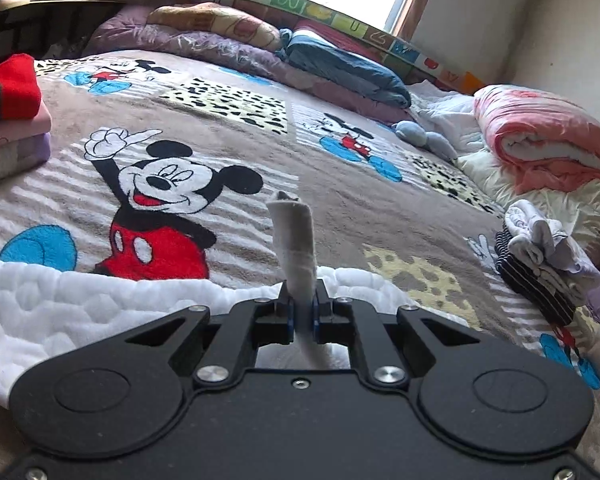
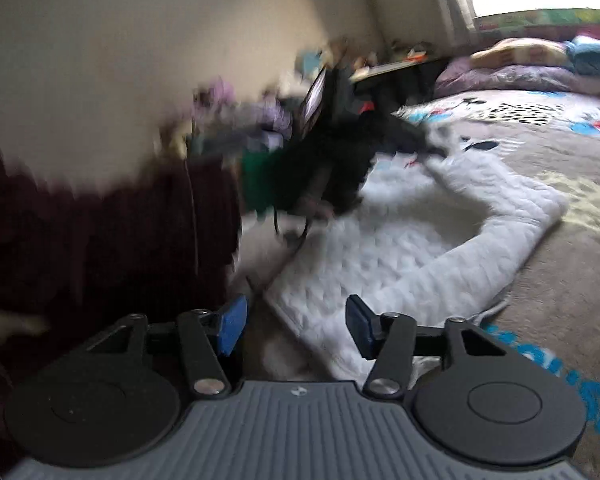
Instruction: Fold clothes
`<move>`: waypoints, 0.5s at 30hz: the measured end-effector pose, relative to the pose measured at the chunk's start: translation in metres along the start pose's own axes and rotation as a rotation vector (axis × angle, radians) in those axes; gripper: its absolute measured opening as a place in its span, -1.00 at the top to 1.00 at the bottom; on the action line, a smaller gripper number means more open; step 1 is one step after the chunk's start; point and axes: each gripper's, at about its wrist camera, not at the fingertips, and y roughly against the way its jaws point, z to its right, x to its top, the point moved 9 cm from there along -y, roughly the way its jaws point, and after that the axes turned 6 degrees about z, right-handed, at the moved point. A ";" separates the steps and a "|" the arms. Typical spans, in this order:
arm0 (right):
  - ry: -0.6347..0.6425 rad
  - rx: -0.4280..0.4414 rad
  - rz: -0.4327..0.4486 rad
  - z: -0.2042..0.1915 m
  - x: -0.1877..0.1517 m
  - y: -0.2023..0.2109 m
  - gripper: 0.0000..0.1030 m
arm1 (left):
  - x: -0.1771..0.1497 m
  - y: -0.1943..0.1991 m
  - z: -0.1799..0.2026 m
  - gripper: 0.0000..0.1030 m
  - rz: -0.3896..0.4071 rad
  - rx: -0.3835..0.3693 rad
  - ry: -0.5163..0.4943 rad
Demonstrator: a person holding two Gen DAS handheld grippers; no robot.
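Observation:
A white quilted garment (image 1: pixel 60 312) lies spread on the Mickey Mouse bedspread (image 1: pixel 228 152). My left gripper (image 1: pixel 303 312) is shut on a rolled grey-white edge of the garment (image 1: pixel 294 240), which sticks up between the fingers. In the right wrist view the same white garment (image 2: pixel 380 248) lies ahead with a sleeve (image 2: pixel 512 216) bent to the right. My right gripper (image 2: pixel 296 324) is open and empty just above the garment's near edge. The other gripper (image 2: pixel 340 148) shows as a dark blur at the garment's far end.
A stack of folded clothes (image 1: pixel 12 120) with a red top sits at the left. A striped and white pile (image 1: pixel 540 264) lies at the right. Quilts and pillows (image 1: pixel 540 140) line the far edge. A dark cloth (image 2: pixel 100 240) hangs at the left of the right wrist view.

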 end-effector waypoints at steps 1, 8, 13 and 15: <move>-0.002 -0.036 0.026 0.009 0.003 0.006 -0.01 | 0.000 0.002 -0.001 0.87 0.007 -0.008 0.004; 0.267 -0.291 -0.096 0.047 -0.023 -0.038 0.18 | 0.007 0.012 -0.004 0.87 0.052 -0.066 0.044; 0.408 -0.305 -0.163 0.039 -0.038 -0.083 0.17 | 0.015 0.008 -0.004 0.87 0.049 -0.106 0.028; 0.375 -0.290 -0.181 0.042 -0.035 -0.081 0.17 | 0.012 0.006 -0.005 0.87 0.039 -0.109 0.020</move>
